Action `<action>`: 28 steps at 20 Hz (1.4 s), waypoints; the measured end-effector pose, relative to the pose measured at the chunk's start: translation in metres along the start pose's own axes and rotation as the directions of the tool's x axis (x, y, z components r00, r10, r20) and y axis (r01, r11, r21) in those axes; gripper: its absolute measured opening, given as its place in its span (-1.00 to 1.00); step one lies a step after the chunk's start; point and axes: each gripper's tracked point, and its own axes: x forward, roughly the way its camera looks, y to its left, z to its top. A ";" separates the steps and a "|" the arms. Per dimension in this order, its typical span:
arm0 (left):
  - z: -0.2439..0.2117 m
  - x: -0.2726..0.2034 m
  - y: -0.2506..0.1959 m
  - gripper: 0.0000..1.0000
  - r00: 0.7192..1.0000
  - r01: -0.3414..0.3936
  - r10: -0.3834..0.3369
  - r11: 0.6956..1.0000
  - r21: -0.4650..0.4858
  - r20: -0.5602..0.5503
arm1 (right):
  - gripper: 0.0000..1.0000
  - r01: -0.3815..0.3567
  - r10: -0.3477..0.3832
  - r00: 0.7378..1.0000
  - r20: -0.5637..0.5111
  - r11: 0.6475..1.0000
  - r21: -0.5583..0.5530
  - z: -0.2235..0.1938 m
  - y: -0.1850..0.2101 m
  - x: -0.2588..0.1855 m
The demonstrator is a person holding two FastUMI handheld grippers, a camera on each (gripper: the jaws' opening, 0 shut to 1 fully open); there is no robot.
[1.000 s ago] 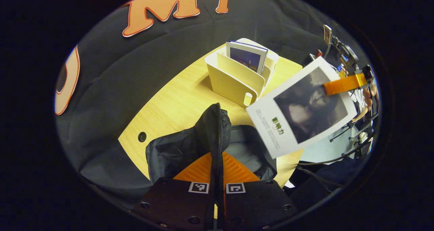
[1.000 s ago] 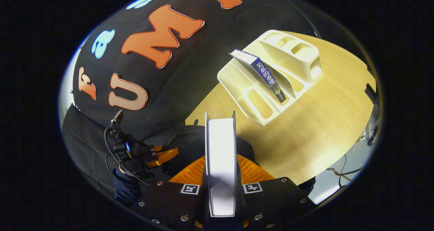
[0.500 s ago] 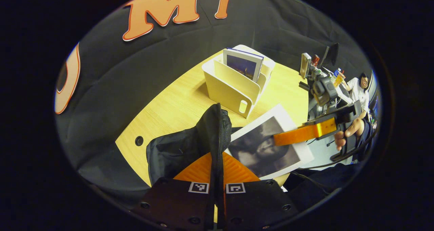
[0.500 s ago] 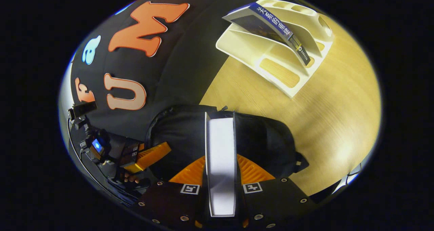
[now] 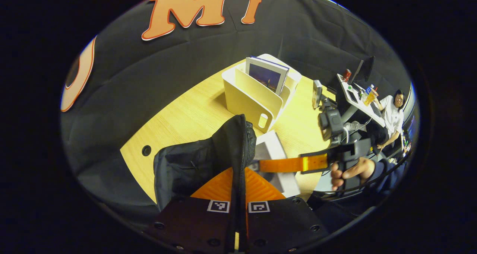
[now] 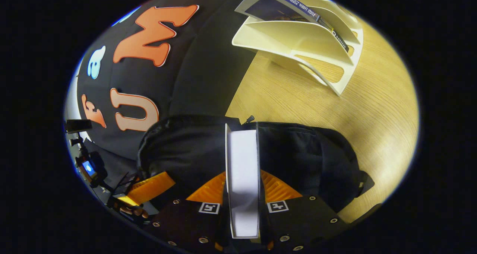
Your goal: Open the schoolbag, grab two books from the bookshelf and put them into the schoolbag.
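Left gripper [image 5: 238,164] pinches the black schoolbag's [image 5: 193,164] zipper edge; right gripper [image 6: 242,179] clamps a white book [image 6: 243,179] – cover half-hidden inside – bookshelf [image 6: 316,41] beyond its fingertips, spine lettering illegible

schoolbag [image 5: 193,164] sits on the table [image 5: 186,112] up front, bookshelf [image 5: 257,94] behind it holding one book [image 5: 266,73], the other book [image 5: 275,161] poking into the bag's right side

orange ribbed fingers [image 5: 257,179], black screwed housings, square markers
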 end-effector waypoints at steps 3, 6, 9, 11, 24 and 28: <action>-0.004 0.000 -0.003 -0.92 1.000 -0.002 0.002 1.000 -0.009 0.005 | -0.34 -0.006 0.006 1.000 -0.002 0.999 0.041 -0.007 -0.001 0.019; -0.006 0.001 0.001 -0.92 1.000 -0.013 0.013 1.000 -0.028 0.010 | -0.26 0.060 -0.059 0.997 -0.049 0.998 0.003 -0.016 -0.007 0.023; -0.006 0.003 -0.001 -0.91 1.000 -0.013 0.013 0.999 -0.036 0.008 | 0.26 0.179 -0.192 0.978 -0.087 0.974 -0.140 -0.024 -0.033 0.016; -0.005 0.005 -0.002 -0.92 1.000 -0.015 0.016 0.999 -0.032 0.012 | 0.80 0.231 -0.255 0.963 -0.082 0.946 -0.226 -0.019 -0.047 0.000; -0.005 0.025 -0.002 -0.91 0.998 -0.042 0.041 0.999 -0.012 -0.037 | 0.97 0.390 -0.439 0.898 0.030 0.761 -0.518 0.091 -0.045 -0.122; -0.003 0.030 0.002 -0.91 0.997 -0.054 0.052 0.998 -0.028 -0.050 | 0.97 0.441 -0.487 0.870 0.079 0.694 -0.569 0.142 -0.039 -0.144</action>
